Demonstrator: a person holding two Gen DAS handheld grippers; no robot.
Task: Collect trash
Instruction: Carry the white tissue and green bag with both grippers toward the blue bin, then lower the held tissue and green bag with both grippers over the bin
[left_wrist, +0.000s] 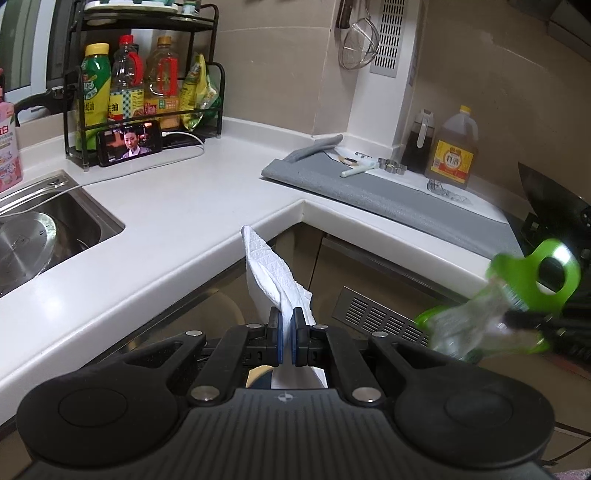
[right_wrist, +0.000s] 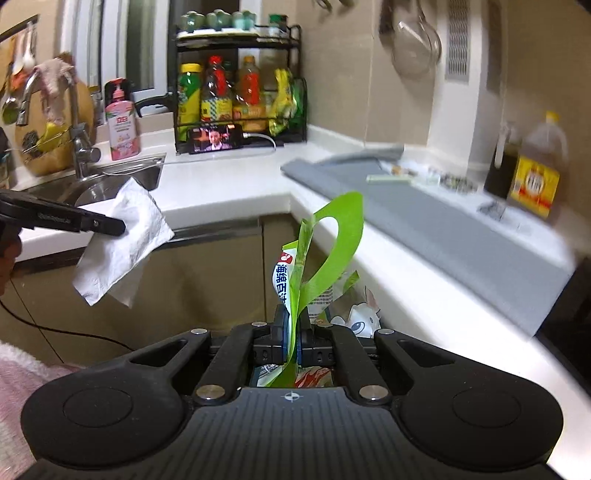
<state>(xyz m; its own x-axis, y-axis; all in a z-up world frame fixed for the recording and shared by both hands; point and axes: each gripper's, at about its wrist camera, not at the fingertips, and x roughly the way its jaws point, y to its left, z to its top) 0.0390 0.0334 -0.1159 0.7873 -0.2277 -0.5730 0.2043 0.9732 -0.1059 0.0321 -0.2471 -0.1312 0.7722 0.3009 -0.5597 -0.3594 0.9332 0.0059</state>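
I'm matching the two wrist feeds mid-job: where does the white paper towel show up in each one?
Left wrist view: the white paper towel stands at bottom centre, pinched in the left gripper, in front of the counter corner.
Right wrist view: it hangs at middle left, held by the left gripper's dark fingers, below the sink.
Shared landmark: the phone playing video, propped against the black bottle rack.

Both cameras ride low in front of an L-shaped white countertop (left_wrist: 166, 229), looking slightly downward along their own fingers toward the corner. The left wrist view sits close to the counter edge; the right wrist view looks from just beside it. Both share the bottle rack (left_wrist: 144, 85), phone (right_wrist: 216, 138), sink (left_wrist: 55, 229) and grey mat (right_wrist: 424, 218).
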